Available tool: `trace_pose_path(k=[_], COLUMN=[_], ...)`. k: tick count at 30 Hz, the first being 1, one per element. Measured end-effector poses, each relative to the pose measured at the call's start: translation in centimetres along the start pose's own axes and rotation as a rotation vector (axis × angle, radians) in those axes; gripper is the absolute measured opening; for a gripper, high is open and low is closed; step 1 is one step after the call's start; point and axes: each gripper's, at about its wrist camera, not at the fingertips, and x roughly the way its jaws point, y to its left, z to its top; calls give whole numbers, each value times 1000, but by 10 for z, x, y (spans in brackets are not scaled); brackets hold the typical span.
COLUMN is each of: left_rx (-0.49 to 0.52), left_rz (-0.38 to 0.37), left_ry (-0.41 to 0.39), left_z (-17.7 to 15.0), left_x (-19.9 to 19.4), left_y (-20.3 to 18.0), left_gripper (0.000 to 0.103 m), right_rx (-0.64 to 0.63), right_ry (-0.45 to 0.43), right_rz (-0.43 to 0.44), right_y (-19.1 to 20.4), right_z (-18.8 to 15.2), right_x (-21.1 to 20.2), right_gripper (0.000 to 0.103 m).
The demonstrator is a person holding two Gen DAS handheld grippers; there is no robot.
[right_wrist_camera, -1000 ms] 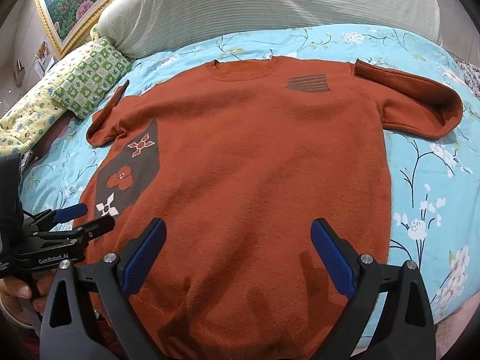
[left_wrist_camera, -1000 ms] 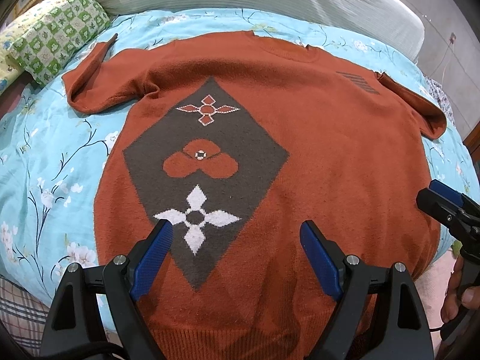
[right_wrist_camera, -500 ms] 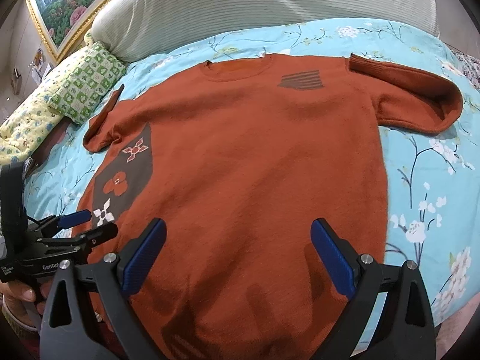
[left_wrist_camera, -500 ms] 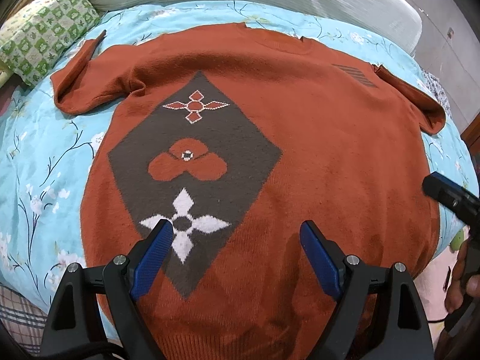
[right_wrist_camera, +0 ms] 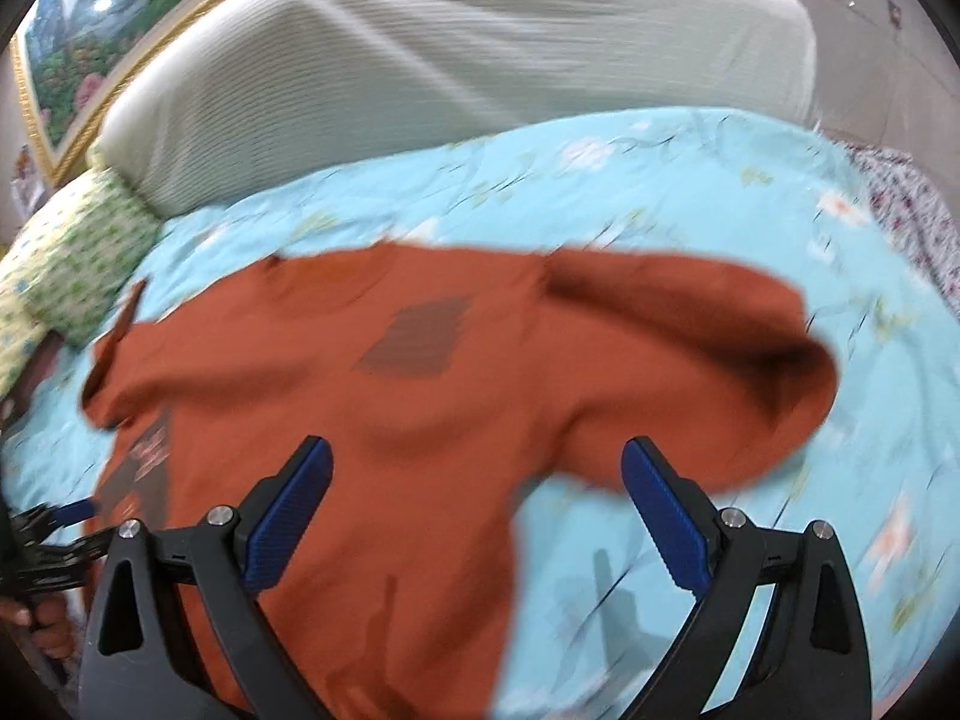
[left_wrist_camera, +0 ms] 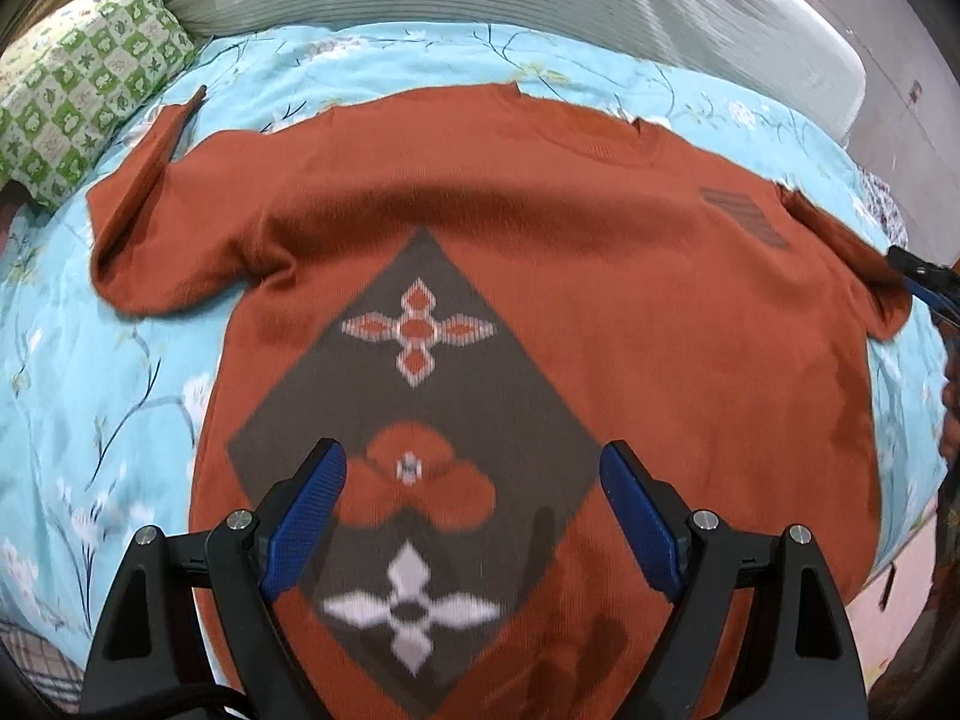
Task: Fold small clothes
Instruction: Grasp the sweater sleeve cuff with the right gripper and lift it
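An orange knit sweater (left_wrist_camera: 600, 312) lies flat, front up, on the bed, with a dark diamond panel (left_wrist_camera: 420, 408) of flower motifs and a small striped patch (left_wrist_camera: 744, 219). My left gripper (left_wrist_camera: 474, 516) is open and empty above the lower part of the diamond. My right gripper (right_wrist_camera: 474, 516) is open and empty above the sweater's right side, near the armpit below the folded right sleeve (right_wrist_camera: 720, 330); the sweater (right_wrist_camera: 360, 420) looks blurred in the right wrist view. The right gripper also shows at the left wrist view's right edge (left_wrist_camera: 924, 282), beside that sleeve.
A light blue floral bedspread (left_wrist_camera: 108, 396) covers the bed. A green checked pillow (left_wrist_camera: 78, 102) lies at the far left, and a grey ribbed headboard cushion (right_wrist_camera: 456, 66) stands behind. A framed painting (right_wrist_camera: 78, 42) hangs at upper left. The left gripper shows at the right view's left edge (right_wrist_camera: 54, 546).
Both grippers have moved forward over the sweater toward the collar. The right gripper has gone further and to the right, toward the right sleeve. Both stay open.
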Motion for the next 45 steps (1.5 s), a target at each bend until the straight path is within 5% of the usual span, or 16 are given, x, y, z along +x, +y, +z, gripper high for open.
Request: trace_pose_path(k=[5, 12, 15, 17, 18, 20, 24, 32, 37, 45], left_rx=[-13, -12, -14, -16, -18, -26, -55, -152, -212, -224], left_rz=[4, 5, 8, 9, 7, 1, -18, -45, -73, -79], left_ry=[6, 39, 61, 69, 73, 69, 59, 40, 29, 6], left_z=[29, 52, 54, 54, 54, 52, 47, 25, 19, 30], left_x=[14, 41, 53, 59, 61, 62, 58, 31, 17, 7], left_y=[3, 7, 10, 12, 14, 17, 27, 66, 95, 114], left_gripper=[87, 87, 87, 87, 87, 87, 87, 87, 87, 87], right_rx=[-136, -285, -301, -259, -221, -179, -58, 64, 25, -7], right_ry=[51, 160, 199, 217, 195, 137, 29, 11, 81, 211], right_rz=[-107, -189, -180, -164, -158, -165, -22, 520, 662, 728], right_y=[-15, -29, -34, -40, -45, -44, -20, 125, 221, 289], right_z=[47, 71, 69, 68, 69, 70, 75, 68, 55, 30], right_x=[56, 122, 136, 139, 135, 118, 75, 63, 95, 143], right_gripper=[97, 95, 62, 21, 10, 8, 7, 7, 7, 7])
